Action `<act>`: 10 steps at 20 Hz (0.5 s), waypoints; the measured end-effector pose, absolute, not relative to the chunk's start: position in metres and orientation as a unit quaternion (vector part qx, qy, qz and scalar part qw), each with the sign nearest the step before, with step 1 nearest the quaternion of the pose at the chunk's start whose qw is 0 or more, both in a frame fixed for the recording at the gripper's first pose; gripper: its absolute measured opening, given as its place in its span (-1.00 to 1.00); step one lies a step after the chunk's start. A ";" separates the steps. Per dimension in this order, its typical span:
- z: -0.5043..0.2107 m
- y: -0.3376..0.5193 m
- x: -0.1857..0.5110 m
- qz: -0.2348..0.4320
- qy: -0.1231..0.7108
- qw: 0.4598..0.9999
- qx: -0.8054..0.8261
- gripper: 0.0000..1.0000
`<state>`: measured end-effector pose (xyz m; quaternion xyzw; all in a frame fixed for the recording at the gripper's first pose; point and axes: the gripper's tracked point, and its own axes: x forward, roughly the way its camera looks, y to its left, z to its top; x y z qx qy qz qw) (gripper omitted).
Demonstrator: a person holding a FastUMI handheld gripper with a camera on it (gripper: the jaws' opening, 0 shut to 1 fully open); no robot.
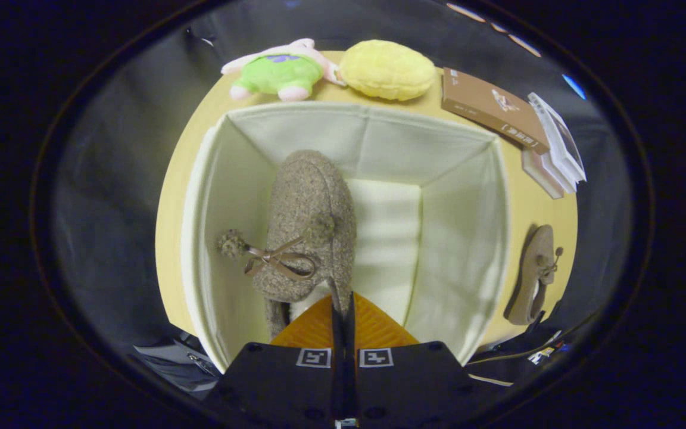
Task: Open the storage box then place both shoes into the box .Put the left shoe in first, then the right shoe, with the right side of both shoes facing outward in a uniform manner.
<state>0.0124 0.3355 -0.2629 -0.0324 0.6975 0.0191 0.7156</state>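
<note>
Cream fabric lines the open storage box we look down into; it sits on a round tan table. Our gripper hangs over the near side of the box, its two fingers pressed together on the heel edge of a fuzzy brown-grey shoe. That shoe is inside the box, toward its left side, toe pointing to the far wall, with a ribbon bow and two small pompoms on top. We cannot tell whether it rests on the box floor or hangs from the fingers. The second shoe, matching the first, lies on the table just right of the box, outside it. On the far side of the table we see a plush toy in green clothes touching a yellow cushion. Far right, a brown book lies beside a small stack of books.
</note>
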 end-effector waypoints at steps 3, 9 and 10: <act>-0.281 0.341 0.008 0.032 0.703 0.709 -0.045 -0.92; -0.285 0.334 -0.001 0.033 0.704 0.706 -0.066 0.07; -0.281 0.337 -0.003 0.037 0.704 0.708 -0.055 0.31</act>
